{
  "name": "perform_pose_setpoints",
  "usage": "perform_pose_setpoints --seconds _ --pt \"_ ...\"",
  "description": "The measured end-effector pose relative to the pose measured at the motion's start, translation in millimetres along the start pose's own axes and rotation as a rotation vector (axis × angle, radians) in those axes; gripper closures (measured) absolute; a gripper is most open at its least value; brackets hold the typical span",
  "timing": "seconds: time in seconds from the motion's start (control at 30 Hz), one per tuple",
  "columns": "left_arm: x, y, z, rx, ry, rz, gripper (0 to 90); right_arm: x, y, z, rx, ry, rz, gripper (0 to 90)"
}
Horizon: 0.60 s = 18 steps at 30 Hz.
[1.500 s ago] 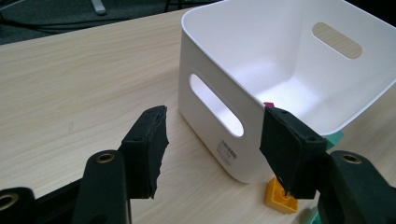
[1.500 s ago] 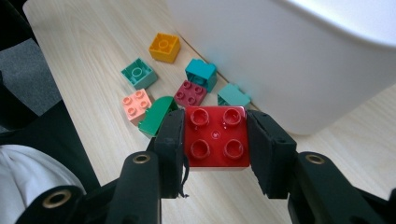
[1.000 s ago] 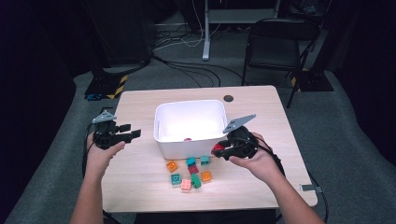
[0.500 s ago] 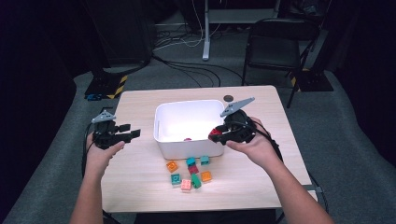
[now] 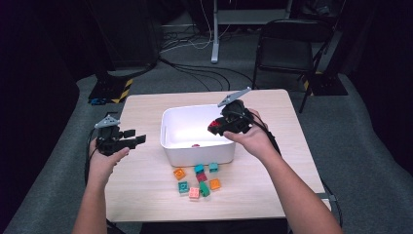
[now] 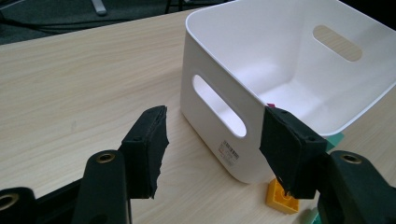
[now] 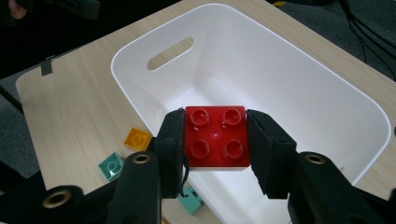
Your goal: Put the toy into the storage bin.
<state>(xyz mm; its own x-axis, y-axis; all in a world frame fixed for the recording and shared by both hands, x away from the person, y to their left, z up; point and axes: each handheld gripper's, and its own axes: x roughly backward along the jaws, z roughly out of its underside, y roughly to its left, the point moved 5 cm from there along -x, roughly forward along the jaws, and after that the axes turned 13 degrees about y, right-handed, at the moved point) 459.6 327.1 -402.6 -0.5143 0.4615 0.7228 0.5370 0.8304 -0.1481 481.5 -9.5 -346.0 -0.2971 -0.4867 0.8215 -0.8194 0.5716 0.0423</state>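
My left gripper [image 5: 127, 142] is matte black, capped by a grey three-cornered plate; its foam pads [image 6: 148, 140] look ragged at the edges; round brass-coloured screws sit in each arm; my right gripper [image 5: 217, 126] matches, with its own grey plate and a dark cable trailing; my forearms are bare, sleeveless.

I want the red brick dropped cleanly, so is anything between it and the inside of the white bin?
Nothing visible blocks it. The right tongs hold the red brick over the open white bin, past its rim. The bin floor under it looks bare, apart from one small piece near the front wall.
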Motion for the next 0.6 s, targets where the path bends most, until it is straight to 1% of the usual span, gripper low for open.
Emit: perform_pose_setpoints --seconds 0.07,0.13,0.2,0.27,0.33,0.37,0.4,0.47,0.6 --pt "0.0 0.1 -0.1 0.000 -0.001 0.001 40.9 -2.5 -0.5 -2.2 -0.004 0.006 0.002 58.4" --pt "0.4 -0.1 0.1 -0.001 0.003 0.004 40.9 -7.6 -2.4 -7.9 0.010 -0.001 0.014 58.4" --pt "-0.1 -0.2 0.1 -0.001 -0.001 0.004 40.9 -11.9 -2.3 -13.0 0.002 0.001 0.016 58.4" --pt "-1.0 -0.2 0.1 0.004 -0.005 0.004 40.9 -16.8 -3.2 -19.1 0.011 -0.009 0.019 58.4" --pt "-1.2 -0.1 0.0 -0.001 0.000 0.006 41.0 -22.3 -2.8 -24.4 0.009 -0.001 0.025 58.4" --pt "-1.2 -0.5 0.0 0.002 0.000 0.006 41.0 -29.0 -3.4 -29.9 0.024 -0.003 0.027 58.4" --pt "-1.0 -0.8 0.0 0.001 0.001 0.007 41.0 -29.0 -3.4 -29.9 0.024 -0.003 0.027 58.4" --pt "-0.9 -0.8 -0.2 -0.004 0.001 0.009 41.0 -36.2 -3.7 -34.1 0.019 0.009 0.017 58.4" --pt "-0.6 -0.1 -0.1 -0.003 -0.002 0.010 41.0 -51.6 -4.5 -42.5 0.033 0.008 0.007 58.4"
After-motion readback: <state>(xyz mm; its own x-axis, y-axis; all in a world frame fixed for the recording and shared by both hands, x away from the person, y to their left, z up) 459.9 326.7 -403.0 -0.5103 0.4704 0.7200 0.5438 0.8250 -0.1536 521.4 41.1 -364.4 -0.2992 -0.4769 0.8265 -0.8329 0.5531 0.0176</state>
